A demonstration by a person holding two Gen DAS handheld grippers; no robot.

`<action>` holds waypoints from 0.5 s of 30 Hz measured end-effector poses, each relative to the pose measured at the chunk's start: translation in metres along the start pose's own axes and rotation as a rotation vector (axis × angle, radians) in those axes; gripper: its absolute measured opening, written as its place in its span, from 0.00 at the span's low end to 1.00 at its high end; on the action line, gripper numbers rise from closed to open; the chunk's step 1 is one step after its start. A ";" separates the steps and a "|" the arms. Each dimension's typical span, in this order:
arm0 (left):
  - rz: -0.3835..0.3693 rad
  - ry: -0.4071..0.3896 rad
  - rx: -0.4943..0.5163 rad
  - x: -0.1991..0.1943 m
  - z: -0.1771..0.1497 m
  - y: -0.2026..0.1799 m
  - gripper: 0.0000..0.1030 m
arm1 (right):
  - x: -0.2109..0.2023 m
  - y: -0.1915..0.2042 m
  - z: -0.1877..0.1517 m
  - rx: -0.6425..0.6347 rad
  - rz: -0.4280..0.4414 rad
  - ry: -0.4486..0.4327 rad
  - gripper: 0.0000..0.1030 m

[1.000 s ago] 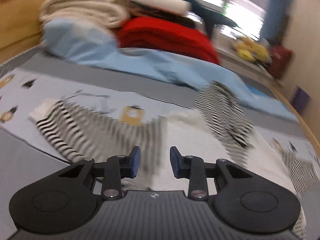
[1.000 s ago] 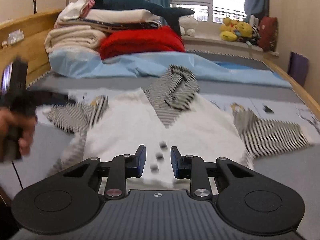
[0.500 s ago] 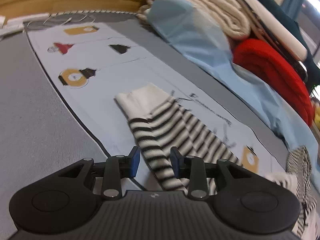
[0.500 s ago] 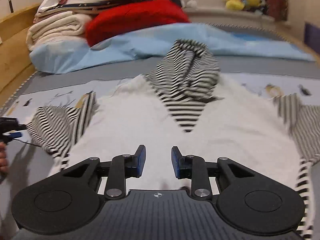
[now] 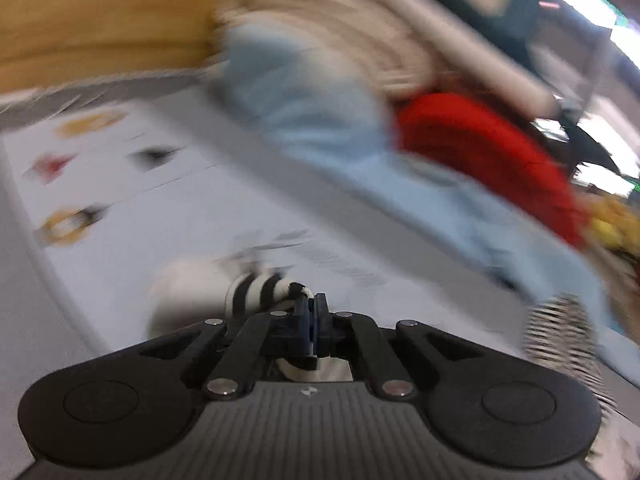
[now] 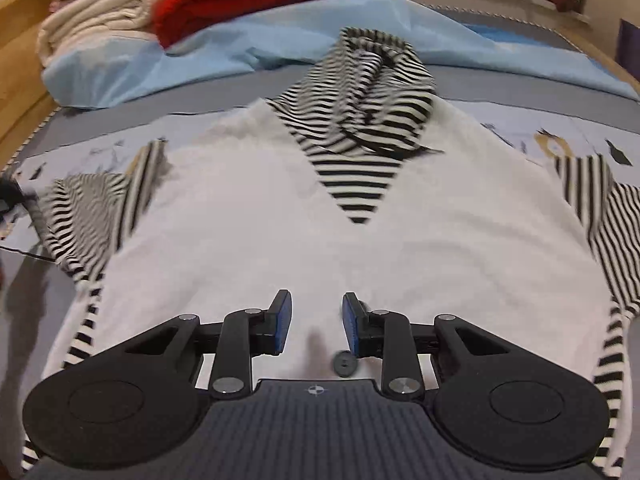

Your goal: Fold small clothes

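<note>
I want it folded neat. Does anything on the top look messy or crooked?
Yes. The striped hood is bunched and twisted instead of flat, and the left gripper has pinched the striped sleeve into a lump.

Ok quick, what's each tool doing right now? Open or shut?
Left tool: shut on the striped sleeve.
Right tool: open, holding nothing, over the white sweater.

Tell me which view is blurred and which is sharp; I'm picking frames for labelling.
Left wrist view: heavy motion blur over the bedding and red blanket; only the left gripper, shut on the striped sleeve, is crisp. Right wrist view: mostly sharp on the white sweater and the open right gripper; its left sleeve is smeared, with fisheye bending at the edges.
</note>
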State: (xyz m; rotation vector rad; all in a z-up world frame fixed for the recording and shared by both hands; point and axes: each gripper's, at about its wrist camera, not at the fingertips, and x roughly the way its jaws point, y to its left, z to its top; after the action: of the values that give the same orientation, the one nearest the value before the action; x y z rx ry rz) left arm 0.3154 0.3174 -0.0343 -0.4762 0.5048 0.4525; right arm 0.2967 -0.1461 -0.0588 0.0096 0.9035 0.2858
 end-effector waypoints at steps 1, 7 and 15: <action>-0.067 0.000 0.034 -0.012 -0.002 -0.025 0.01 | 0.001 -0.005 -0.001 0.012 -0.008 0.009 0.29; -0.466 0.128 0.288 -0.076 -0.072 -0.172 0.01 | 0.008 -0.045 0.002 0.182 -0.063 0.046 0.29; -0.546 0.304 0.292 -0.116 -0.107 -0.220 0.34 | -0.010 -0.103 0.009 0.422 -0.137 -0.011 0.29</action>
State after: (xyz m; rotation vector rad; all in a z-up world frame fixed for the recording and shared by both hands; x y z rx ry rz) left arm 0.3012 0.0515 0.0163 -0.3804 0.6928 -0.2214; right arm 0.3228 -0.2467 -0.0589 0.3378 0.9356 -0.0359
